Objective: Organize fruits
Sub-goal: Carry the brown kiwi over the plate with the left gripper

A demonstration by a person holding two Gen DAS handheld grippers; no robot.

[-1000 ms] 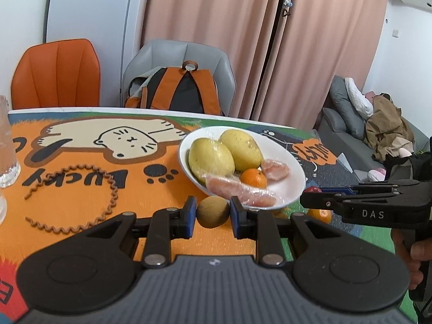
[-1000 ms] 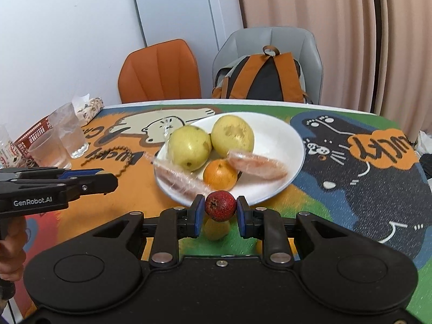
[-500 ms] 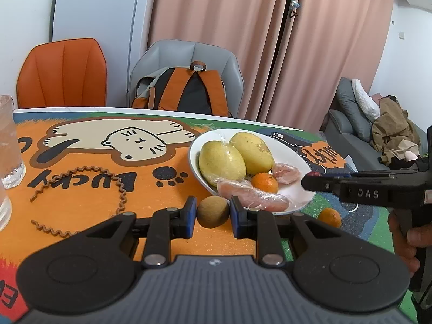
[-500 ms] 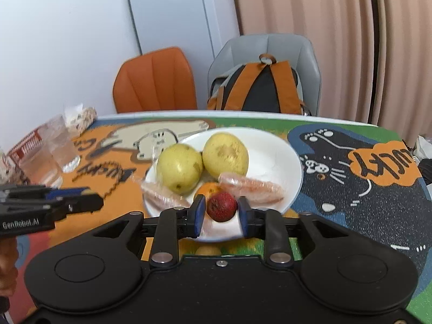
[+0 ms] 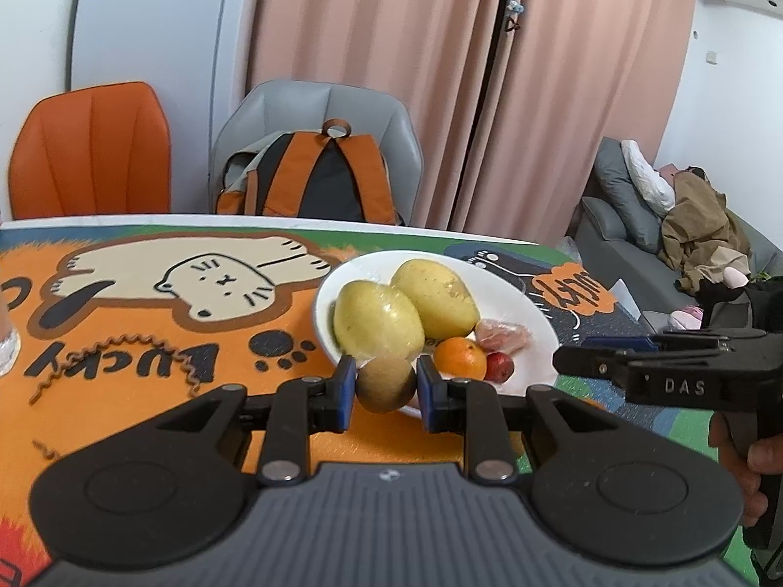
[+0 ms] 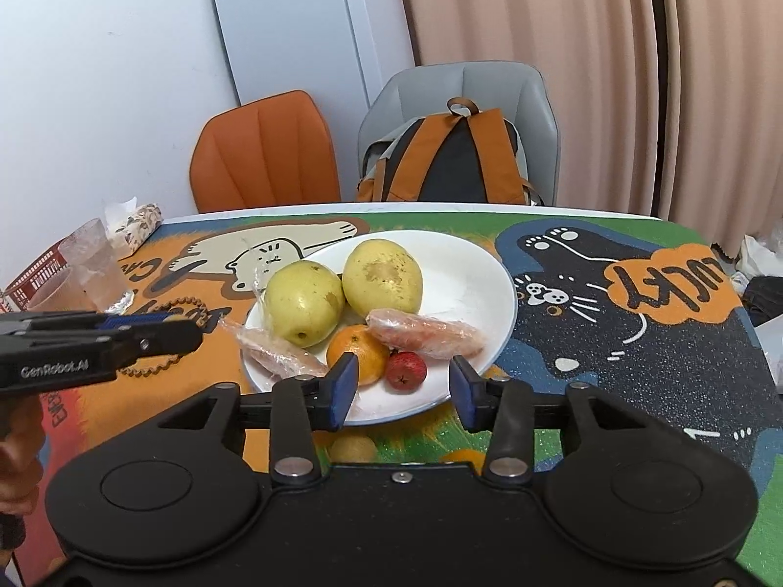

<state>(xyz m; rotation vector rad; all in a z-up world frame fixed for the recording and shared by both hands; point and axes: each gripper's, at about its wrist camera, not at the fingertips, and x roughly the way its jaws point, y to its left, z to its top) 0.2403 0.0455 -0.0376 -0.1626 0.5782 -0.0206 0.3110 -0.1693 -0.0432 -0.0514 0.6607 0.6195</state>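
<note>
My right gripper's body hides most of two fruits (image 6: 353, 446) lying just before the plate (image 6: 494, 288). A glass (image 5: 7, 342) is cut off by the frame edge, far left of the plate.

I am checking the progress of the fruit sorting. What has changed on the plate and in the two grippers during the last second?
The right gripper opened and released the small red fruit onto the white plate, beside the orange. The left gripper moved toward the plate, still clamping the brown round fruit. The pears and wrapped items stayed put.

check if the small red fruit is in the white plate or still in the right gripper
In the plate. The small red fruit lies on the white plate beside the orange tangerine; the right gripper has its blue pads spread apart, holding nothing.
</note>
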